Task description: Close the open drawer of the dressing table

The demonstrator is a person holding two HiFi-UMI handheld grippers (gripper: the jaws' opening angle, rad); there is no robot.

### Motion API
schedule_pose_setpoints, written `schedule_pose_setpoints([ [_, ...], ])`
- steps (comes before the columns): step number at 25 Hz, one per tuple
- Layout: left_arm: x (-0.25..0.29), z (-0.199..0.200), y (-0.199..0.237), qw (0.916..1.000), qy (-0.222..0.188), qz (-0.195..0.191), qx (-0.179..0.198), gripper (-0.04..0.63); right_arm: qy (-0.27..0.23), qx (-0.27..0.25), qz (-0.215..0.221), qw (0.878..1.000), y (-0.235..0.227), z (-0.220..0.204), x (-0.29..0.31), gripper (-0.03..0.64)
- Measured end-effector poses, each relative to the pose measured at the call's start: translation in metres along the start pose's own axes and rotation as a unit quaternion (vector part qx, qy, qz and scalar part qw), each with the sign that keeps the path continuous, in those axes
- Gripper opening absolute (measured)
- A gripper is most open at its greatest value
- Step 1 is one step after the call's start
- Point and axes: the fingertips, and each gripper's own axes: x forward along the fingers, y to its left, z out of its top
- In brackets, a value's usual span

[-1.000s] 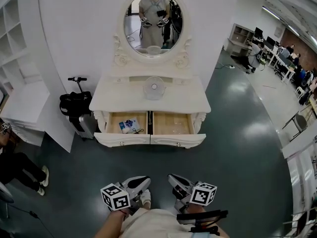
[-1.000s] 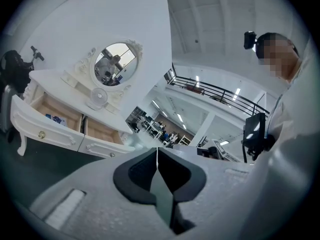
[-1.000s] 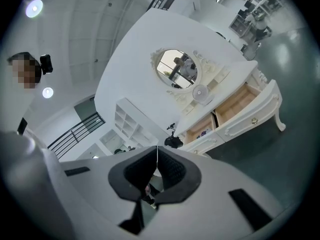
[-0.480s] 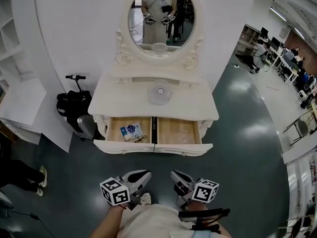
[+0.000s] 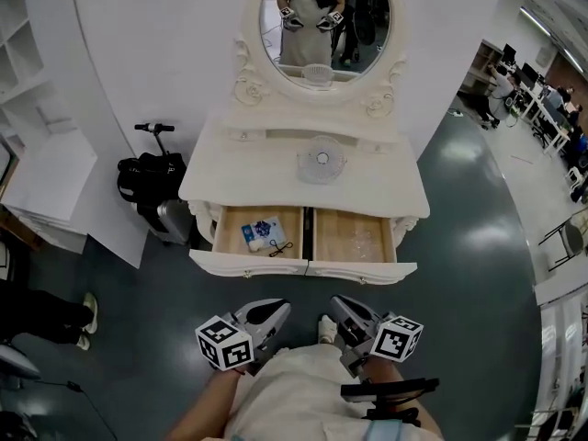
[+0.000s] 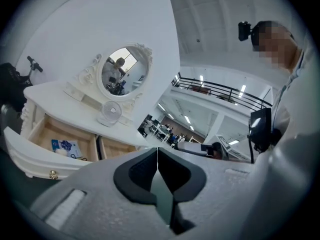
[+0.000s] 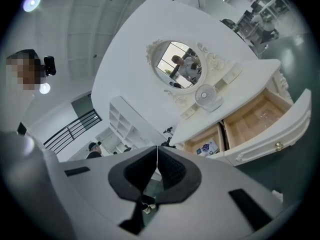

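Observation:
The white dressing table (image 5: 276, 177) with an oval mirror (image 5: 323, 18) stands ahead, and both of its drawers are pulled out. The left drawer (image 5: 237, 234) holds a blue packet and small items; the right drawer (image 5: 354, 239) looks bare. Their curved white fronts (image 5: 303, 268) face me. My left gripper (image 5: 278, 309) and right gripper (image 5: 340, 303) hang side by side a short way in front of those fronts, touching nothing. Both are shut with nothing between the jaws. The drawers also show in the left gripper view (image 6: 60, 146) and the right gripper view (image 7: 252, 119).
A small white fan (image 5: 322, 162) sits on the tabletop. A black bag with a scooter handle (image 5: 147, 180) stands left of the table, and white shelving (image 5: 32, 108) beyond it. A person's shoes (image 5: 86, 320) show at far left. Office desks (image 5: 542, 108) lie far right.
I have come closer to the dressing table; it has grown larger and slid lower in the head view. Both grippers have stayed shut and side by side.

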Motion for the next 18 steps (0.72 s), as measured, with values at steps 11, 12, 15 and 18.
schedule_pose_setpoints([
  [11,0.002,0.007,0.034,0.9982,-0.005,0.06,0.007,0.011,0.038,-0.011,0.031,0.999,-0.013,0.02,0.038,0.017],
  [12,0.002,0.007,0.039,0.9976,-0.004,0.068,0.008,0.011,0.042,-0.011,0.033,0.999,-0.014,0.02,0.041,0.017],
  [15,0.0,0.008,0.051,0.9958,-0.009,0.091,0.006,0.011,0.051,-0.009,0.034,0.998,-0.02,0.019,0.045,0.017],
  [18,-0.003,0.009,0.062,0.9935,-0.011,0.113,0.005,0.012,0.054,-0.006,0.036,0.998,-0.024,0.021,0.05,0.017],
])
